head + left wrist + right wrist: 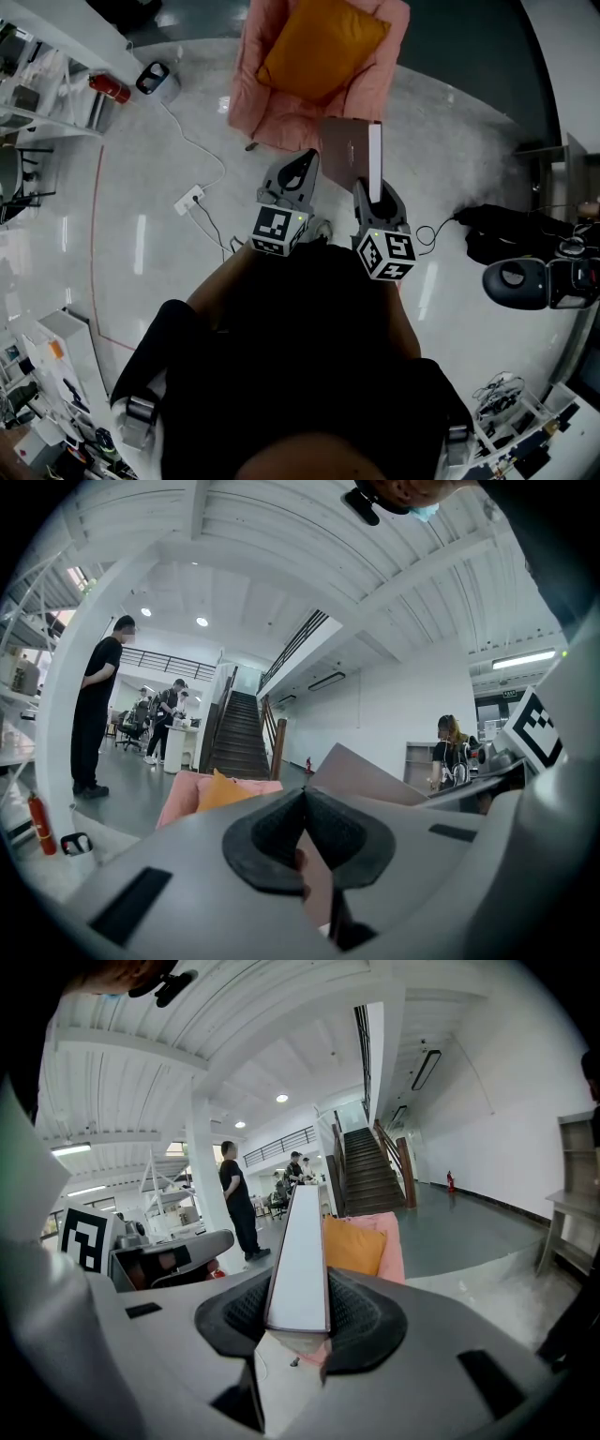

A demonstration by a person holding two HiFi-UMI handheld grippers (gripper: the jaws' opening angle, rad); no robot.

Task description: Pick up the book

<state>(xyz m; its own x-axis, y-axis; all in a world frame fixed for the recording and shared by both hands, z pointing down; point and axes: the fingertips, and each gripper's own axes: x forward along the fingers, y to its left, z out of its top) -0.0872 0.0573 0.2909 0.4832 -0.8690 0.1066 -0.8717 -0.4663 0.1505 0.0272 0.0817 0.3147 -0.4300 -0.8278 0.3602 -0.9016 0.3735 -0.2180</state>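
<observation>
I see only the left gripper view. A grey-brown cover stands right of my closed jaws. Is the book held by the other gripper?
Observer: Yes. The right gripper is clamped on the book across its thickness, the pale page edge facing that camera.
Operator: Does it rest on something?
Observer: No. In the head view it hangs clear, before the pink armchair with the orange cushion.
Operator: Does my left gripper touch it?
Observer: Its tip lies close beside the cover's lower left edge; contact I cannot tell.
</observation>
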